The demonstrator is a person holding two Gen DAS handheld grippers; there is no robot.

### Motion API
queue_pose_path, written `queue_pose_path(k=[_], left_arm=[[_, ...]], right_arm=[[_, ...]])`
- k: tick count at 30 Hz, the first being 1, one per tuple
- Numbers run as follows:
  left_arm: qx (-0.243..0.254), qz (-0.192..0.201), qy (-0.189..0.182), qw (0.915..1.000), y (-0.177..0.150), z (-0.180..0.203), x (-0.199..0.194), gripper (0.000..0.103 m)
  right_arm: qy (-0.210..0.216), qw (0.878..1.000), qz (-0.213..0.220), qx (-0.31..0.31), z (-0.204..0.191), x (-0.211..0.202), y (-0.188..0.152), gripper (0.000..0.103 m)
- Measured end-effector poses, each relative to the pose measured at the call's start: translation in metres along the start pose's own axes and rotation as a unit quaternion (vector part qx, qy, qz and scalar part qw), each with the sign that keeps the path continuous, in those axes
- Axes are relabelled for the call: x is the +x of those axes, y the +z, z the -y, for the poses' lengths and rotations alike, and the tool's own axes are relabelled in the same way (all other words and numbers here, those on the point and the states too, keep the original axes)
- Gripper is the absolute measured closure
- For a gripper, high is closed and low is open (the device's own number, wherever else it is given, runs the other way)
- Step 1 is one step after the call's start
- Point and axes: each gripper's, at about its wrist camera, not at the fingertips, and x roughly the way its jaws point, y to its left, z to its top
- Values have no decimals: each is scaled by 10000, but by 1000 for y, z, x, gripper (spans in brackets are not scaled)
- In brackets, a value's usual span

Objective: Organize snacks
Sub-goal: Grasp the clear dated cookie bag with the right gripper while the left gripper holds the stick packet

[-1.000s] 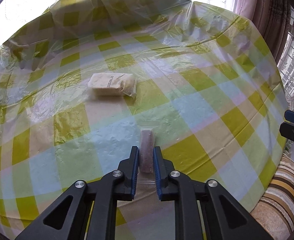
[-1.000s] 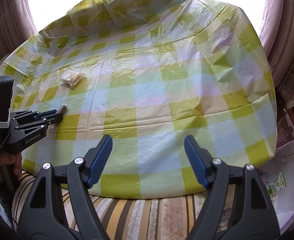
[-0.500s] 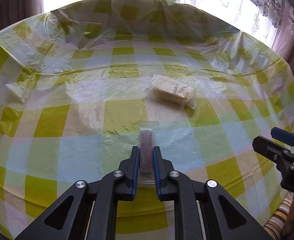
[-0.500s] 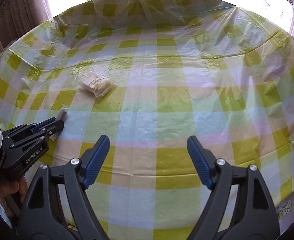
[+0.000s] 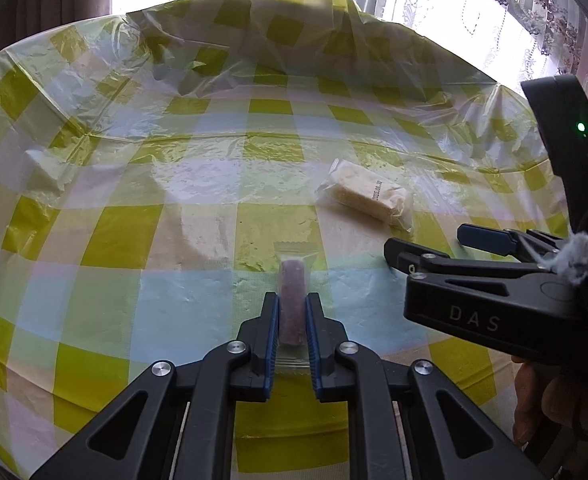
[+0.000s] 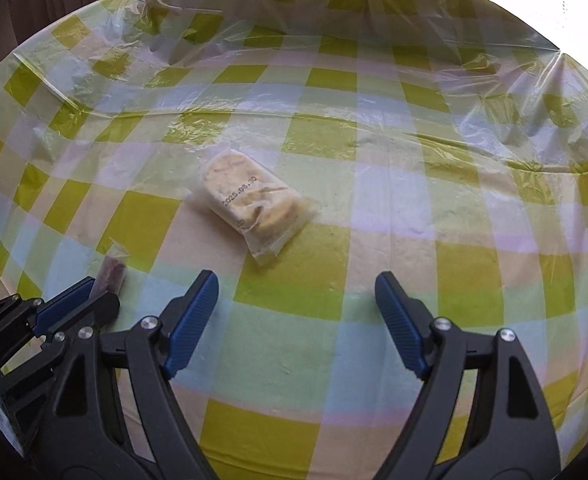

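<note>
Left gripper (image 5: 292, 320): my jaws are clamped on the brown snack bar (image 5: 292, 298), gripping its long sides through the clear wrapper. The bar points away from me toward 12 o'clock, its sealed wrapper end sticking out past the fingertips.

Brown snack bar, seen from the right wrist camera (image 6: 110, 274): it shows at about 8 o'clock of that picture, poking out of the left gripper (image 6: 76, 304) above the cloth.

Right gripper (image 6: 295, 316): my jaws stand wide apart with nothing between them, only the checked cloth below. In the left wrist view this gripper (image 5: 433, 246) comes in from 3 o'clock, with part of a hand (image 5: 549, 404) under it.

Pale snack pack (image 6: 254, 204): a cream-coloured snack in a clear wrapper with a printed date, lying flat on the worktop (image 6: 373, 208), slanted, at about 11 o'clock from the right jaws and clear of them. In the left wrist view the pack (image 5: 367, 194) sits at about 1 o'clock from the held bar, apart from it and just beyond the right gripper's tips.

Worktop cover: yellow, green, pale blue and white checks under a crinkled clear plastic sheet (image 5: 222, 52), bunched up along the far edge at 12 o'clock.

Curtains (image 5: 549, 12): lace and patterned fabric behind the worktop.
</note>
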Motion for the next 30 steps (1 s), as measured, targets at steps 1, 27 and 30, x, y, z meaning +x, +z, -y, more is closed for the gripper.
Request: queue_pose_path(k=[1,27,30], left_arm=[[-8,2,-7,10000,0,0,0,89],[-47,50,4,10000,3,-2,3,89],[-52,51,18,10000,3,-2,2,89]], right_arm=[[-24,10000,-14,-25,-2,3,3,21],[21,9995,299,-41,-12,39,52,35],[43,9994,339,-74,-14,36,51,53]])
